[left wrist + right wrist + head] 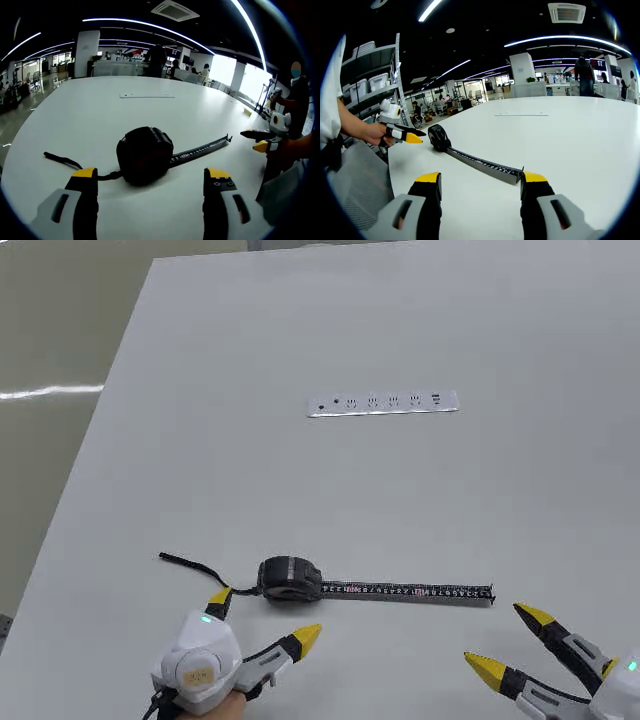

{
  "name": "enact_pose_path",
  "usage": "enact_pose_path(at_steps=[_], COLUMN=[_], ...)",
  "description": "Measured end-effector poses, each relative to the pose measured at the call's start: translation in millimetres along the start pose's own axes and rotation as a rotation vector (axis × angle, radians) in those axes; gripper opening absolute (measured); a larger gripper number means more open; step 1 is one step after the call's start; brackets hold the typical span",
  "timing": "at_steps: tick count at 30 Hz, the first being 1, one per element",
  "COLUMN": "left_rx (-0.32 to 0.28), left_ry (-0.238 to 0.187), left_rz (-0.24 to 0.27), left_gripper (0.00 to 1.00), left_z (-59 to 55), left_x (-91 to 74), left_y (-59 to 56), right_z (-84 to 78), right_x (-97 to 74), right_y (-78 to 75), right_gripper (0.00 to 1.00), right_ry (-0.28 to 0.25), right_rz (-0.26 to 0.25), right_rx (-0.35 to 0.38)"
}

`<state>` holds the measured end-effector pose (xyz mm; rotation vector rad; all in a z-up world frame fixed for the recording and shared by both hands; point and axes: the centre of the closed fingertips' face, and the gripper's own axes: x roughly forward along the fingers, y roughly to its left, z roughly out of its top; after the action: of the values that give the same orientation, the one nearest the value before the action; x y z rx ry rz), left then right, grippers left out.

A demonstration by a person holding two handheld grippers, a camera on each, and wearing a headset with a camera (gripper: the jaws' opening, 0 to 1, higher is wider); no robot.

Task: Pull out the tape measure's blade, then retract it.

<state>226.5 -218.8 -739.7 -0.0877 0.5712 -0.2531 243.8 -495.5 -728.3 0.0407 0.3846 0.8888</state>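
Observation:
A black tape measure (290,578) lies on the white table (400,490), its dark blade (408,591) pulled out to the right and ending in a hook (491,593). A black wrist strap (190,566) trails off to its left. My left gripper (263,618) stands open just in front of the case (145,155), its yellow tips on either side and short of it. My right gripper (510,637) is open below the blade's end, with the hook (522,173) near its right tip. The blade (482,164) runs from there to the case (439,137).
A white power strip (382,403) lies farther back on the table. The table's left edge (90,440) drops to a shiny floor. The left gripper view has the right gripper (260,140) and a hand at its right; the right gripper view has the left gripper (402,134) at its left.

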Motion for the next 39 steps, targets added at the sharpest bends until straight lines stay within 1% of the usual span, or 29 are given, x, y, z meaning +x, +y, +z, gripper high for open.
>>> enact_pose_path(at_steps=[4,6,9,11,15,18,19,24,26,28,30,33,38,39], left_rx=[-0.013,-0.012,-0.035,-0.034,-0.056,-0.051,-0.059,-0.095,-0.097,-0.108,-0.119,-0.133,-0.162,-0.173], left_ry=[0.016,0.020,0.022,0.025,0.032,0.040,0.046,0.044,0.045,0.045,0.042,0.044,0.066,0.063], left_rz=[0.004,0.028,0.035,0.038,0.048,0.065,0.076,0.097,0.102,0.101,0.115,0.118,0.143,0.145], left_gripper=[0.86,0.86,0.87,0.87,0.87,0.88,0.88,0.89,0.90,0.90,0.90,0.90,0.90,0.90], left_z=[-2.1,-2.8,-2.9,-3.7,-4.8,-6.4,-7.6,-5.7,-4.3,-3.3,-1.9,-1.7,-6.1,-6.2], left_x=[6.1,7.6,10.2,12.0,15.3,18.7,20.4,26.1,28.7,30.8,31.8,34.7,38.7,39.1], left_y=[-2.0,0.7,1.8,2.8,5.0,5.8,7.2,8.4,8.0,7.6,9.3,9.7,13.8,14.0], right_z=[-3.3,-3.7,-2.7,-2.6,-4.3,-3.9,-3.7,-2.4,-1.8,-1.4,-1.5,0.5,3.5,3.4], right_x=[0.3,-0.2,-1.6,-2.3,-2.6,-1.7,-0.3,3.4,4.6,6.1,8.1,11.7,17.0,18.1], right_y=[-1.8,-3.4,-5.3,-7.2,-10.5,-13.5,-13.1,-15.2,-17.4,-16.4,-16.1,-15.4,-15.8,-16.3], right_gripper=[0.64,0.64,0.63,0.63,0.63,0.62,0.62,0.62,0.62,0.62,0.62,0.62,0.62,0.62], right_ry=[0.010,0.010,0.010,0.009,0.013,0.006,0.008,0.007,0.005,0.008,0.014,0.022,0.024,0.027], right_rz=[0.004,0.005,0.003,0.001,-0.003,-0.008,-0.008,-0.008,-0.008,-0.003,0.004,0.019,0.033,0.036], right_rx=[0.000,-0.001,0.000,0.002,0.002,0.012,0.013,0.017,0.018,0.014,0.009,-0.005,-0.017,-0.020])
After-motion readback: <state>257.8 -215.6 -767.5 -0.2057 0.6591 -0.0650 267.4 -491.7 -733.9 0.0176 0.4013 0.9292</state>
